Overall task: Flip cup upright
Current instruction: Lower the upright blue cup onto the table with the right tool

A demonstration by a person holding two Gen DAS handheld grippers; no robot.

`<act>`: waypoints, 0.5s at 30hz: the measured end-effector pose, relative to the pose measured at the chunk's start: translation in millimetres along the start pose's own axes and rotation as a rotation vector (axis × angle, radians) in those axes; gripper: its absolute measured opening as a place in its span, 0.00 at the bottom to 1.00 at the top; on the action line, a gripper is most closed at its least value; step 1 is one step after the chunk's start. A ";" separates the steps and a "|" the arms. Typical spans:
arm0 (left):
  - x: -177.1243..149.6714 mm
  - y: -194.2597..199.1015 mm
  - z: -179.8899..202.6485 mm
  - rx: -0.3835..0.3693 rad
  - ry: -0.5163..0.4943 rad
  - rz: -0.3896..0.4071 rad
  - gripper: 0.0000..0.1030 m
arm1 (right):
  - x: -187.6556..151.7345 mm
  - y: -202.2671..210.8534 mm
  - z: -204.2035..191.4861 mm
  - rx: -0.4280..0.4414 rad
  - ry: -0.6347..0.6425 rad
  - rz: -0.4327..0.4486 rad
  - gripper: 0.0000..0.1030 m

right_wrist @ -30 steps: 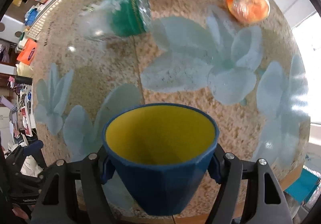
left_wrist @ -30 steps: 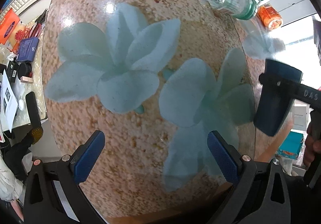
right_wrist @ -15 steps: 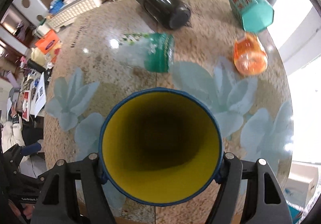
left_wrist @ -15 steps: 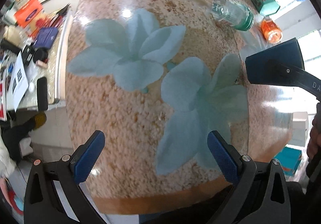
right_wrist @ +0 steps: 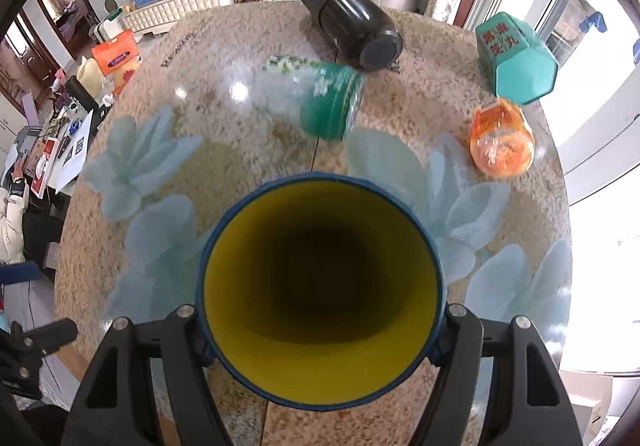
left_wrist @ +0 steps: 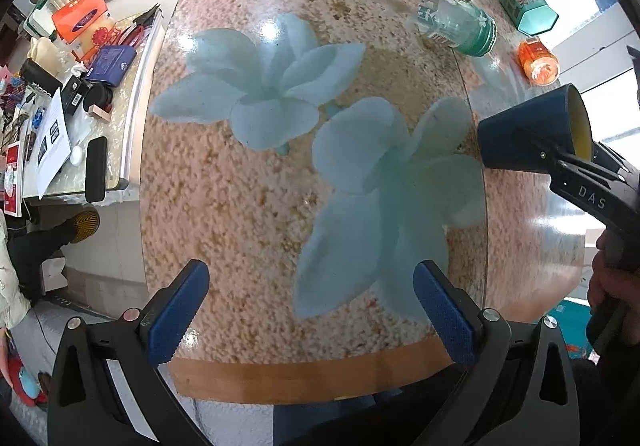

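Observation:
A blue cup with a yellow inside [right_wrist: 320, 294] is clamped between the fingers of my right gripper [right_wrist: 320, 330], held above the round flower-patterned table [right_wrist: 192, 118]. Its mouth faces the right wrist camera. In the left wrist view the cup [left_wrist: 528, 134] hangs on its side over the table's right part, base pointing left, mouth toward the window. My left gripper [left_wrist: 308, 310] is open and empty over the table's near edge, well left of the cup.
At the far side of the table lie a black flask [right_wrist: 352, 26], a clear jar with a green lid [right_wrist: 320, 102], a teal box [right_wrist: 516, 58] and an orange jar [right_wrist: 500, 142]. A cluttered side counter [left_wrist: 80, 86] stands to the left.
The right gripper has rotated the cup, so its mouth turned from facing down toward facing sideways and along the camera. The left gripper pulled back toward the table's near edge and stayed open.

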State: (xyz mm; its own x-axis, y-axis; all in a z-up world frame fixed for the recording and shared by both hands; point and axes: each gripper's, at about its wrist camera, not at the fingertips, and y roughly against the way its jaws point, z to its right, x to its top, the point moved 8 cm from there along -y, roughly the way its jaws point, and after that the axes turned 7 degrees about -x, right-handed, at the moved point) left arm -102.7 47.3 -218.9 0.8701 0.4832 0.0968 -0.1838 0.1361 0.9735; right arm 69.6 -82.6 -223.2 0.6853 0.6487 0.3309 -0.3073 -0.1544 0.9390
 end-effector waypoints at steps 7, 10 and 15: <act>3.2 -1.7 4.3 -0.003 -0.017 -0.006 1.00 | -5.8 1.9 5.9 0.001 -0.012 -0.009 0.69; 4.2 -1.9 6.8 -0.010 -0.030 -0.007 1.00 | -9.0 -0.7 6.5 0.006 -0.024 -0.026 0.79; 2.8 -2.7 5.1 -0.017 -0.034 -0.013 1.00 | -12.2 -0.8 4.2 0.023 -0.038 -0.038 0.90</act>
State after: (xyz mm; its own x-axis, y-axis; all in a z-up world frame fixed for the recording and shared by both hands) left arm -97.4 43.9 -220.2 0.8874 0.4517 0.0915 -0.1801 0.1570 0.9710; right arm 64.2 -93.5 -227.6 0.7208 0.6257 0.2981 -0.2660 -0.1475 0.9526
